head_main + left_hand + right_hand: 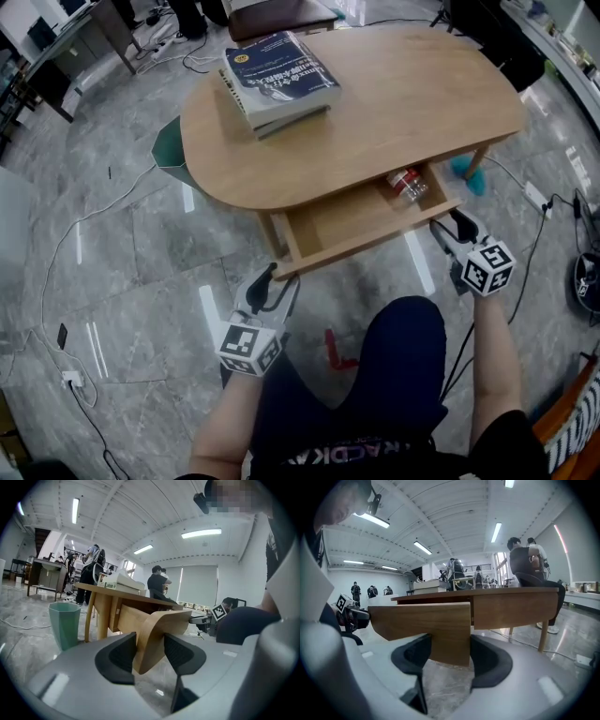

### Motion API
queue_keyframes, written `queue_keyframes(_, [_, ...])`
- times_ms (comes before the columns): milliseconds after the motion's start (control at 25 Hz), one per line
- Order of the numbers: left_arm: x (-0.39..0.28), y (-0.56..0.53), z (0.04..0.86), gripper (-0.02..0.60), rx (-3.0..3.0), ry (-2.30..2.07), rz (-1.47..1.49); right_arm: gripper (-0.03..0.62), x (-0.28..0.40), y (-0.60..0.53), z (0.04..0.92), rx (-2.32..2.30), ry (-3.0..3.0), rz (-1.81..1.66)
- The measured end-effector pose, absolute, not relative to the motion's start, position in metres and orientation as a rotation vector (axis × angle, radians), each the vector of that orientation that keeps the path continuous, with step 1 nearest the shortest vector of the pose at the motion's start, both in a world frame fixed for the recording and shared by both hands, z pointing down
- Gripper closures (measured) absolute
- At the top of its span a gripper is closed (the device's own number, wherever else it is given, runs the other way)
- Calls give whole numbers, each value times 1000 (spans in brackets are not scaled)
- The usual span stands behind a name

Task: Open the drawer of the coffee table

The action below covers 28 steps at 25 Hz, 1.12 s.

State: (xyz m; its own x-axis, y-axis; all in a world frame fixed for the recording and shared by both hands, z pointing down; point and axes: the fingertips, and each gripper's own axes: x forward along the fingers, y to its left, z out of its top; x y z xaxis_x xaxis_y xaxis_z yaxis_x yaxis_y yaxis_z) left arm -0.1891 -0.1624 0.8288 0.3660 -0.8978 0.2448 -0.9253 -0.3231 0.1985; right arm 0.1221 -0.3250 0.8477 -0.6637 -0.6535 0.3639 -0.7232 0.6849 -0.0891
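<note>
Down low, the left gripper has its two dark pads pressed against either face of the drawer front, pinching the panel at its left end. The right gripper does the same at the right end, one pad on each face of the wood with the board's lower edge hanging between them. In the head view each gripper's marker cube faces up, and the person's forearms reach forward on either side of a knee in dark cloth.

The drawer stands pulled out from under the table, with its wooden floor open to view. A small bottle with a red label lies on its side in the drawer's right rear corner, partly under the tabletop's edge. On the table's far left sits a stack of books, a blue-covered one on top.

Beyond the table's left end a green bin stands on the grey marble floor. A small red object lies on the floor beside the knee, too small to identify, and thin cables trail across the tiles at left. Other people stand and sit in the room's background.
</note>
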Motion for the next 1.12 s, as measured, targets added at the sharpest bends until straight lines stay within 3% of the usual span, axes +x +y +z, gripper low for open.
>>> queue_keyframes(1120, [-151,-97,862,385,2311,-1459,265,335,159,-257,879,1122,-2510,378])
